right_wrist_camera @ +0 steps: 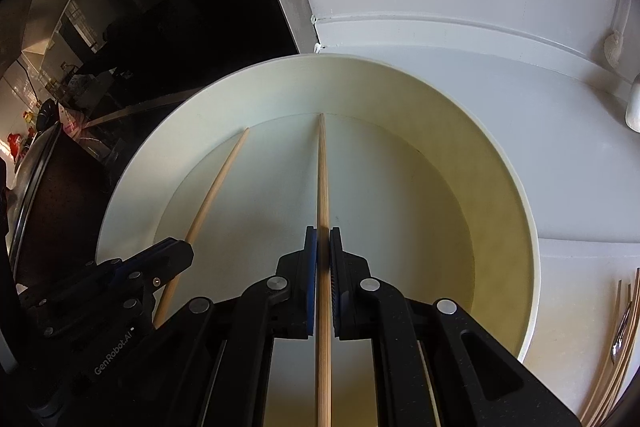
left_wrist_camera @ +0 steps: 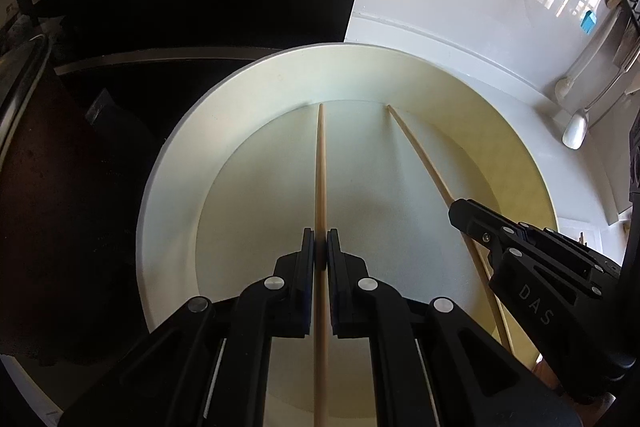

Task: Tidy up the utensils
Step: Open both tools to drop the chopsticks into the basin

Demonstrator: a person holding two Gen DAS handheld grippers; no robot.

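Wooden chopsticks (left_wrist_camera: 320, 163) (right_wrist_camera: 322, 171), claw-held, seemingly touch white container (left_wrist_camera: 168, 187) floor.

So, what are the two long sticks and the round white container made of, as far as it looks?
Left stick and right stick: probably bamboo or light wood, matte tan with fine lengthwise grain. Round white container: likely plastic, smooth, slightly glossy, with a thin rim; glazed ceramic cannot be excluded.
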